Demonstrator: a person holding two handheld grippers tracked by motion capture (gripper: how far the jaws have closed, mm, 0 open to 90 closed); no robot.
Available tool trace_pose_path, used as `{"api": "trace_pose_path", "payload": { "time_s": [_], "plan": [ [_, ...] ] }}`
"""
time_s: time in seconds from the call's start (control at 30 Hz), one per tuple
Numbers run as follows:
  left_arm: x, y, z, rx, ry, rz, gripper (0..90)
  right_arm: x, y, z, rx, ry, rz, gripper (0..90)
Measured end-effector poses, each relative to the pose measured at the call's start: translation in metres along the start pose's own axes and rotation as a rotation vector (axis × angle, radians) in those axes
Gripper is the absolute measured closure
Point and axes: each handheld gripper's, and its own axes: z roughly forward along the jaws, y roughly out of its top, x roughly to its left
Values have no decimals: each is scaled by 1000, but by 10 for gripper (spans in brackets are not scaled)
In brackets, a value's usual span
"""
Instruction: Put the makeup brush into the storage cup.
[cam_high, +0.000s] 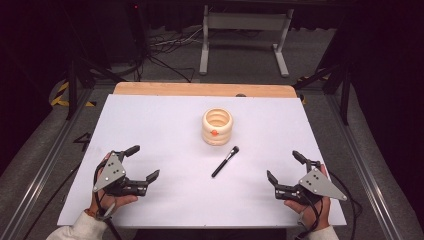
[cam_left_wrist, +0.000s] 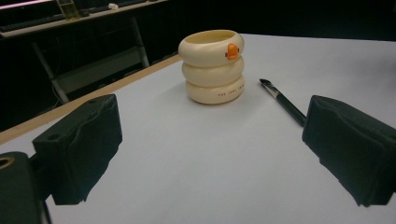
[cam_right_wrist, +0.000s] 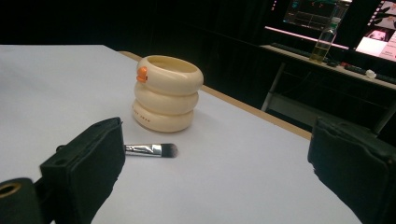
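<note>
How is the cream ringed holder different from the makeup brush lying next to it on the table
The cream holder stands upright and is squat, made of stacked rounded rings; the makeup brush lies flat and is thin and straight. The holder is pale with a small orange knob and an open top; the brush is black with a silver ferrule and dark bristles. Both rest on the white table, apart from each other, untouched by either gripper.

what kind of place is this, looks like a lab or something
Probably a lab or recording studio set up for handling tests. A white table stands among dark curtains, with loose cables on the floor behind it. Monitors glow on a side desk, and a person holds a tool in each hand.
</note>
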Motion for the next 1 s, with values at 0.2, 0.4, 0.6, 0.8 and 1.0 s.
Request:
{"api": "trace_pose_path", "payload": {
  "time_s": [0.2,0.4,0.6,0.8,1.0],
  "plan": [
    [-2,0,1,17,-11,12,60,-2,-1,-1,1,0,5,52],
    [-3,2,3,14,-17,17,64,-1,-1,0,5,0,-3,55],
    [-7,9,16,51,-40,18,74,-2,-3,1,27,-6,-6,61],
    [-11,16,36,103,-77,21,81,-4,-4,2,32,-8,7,65],
    [-17,23,60,151,-114,21,85,-5,-5,2,42,-9,8,68]
  ]
}}
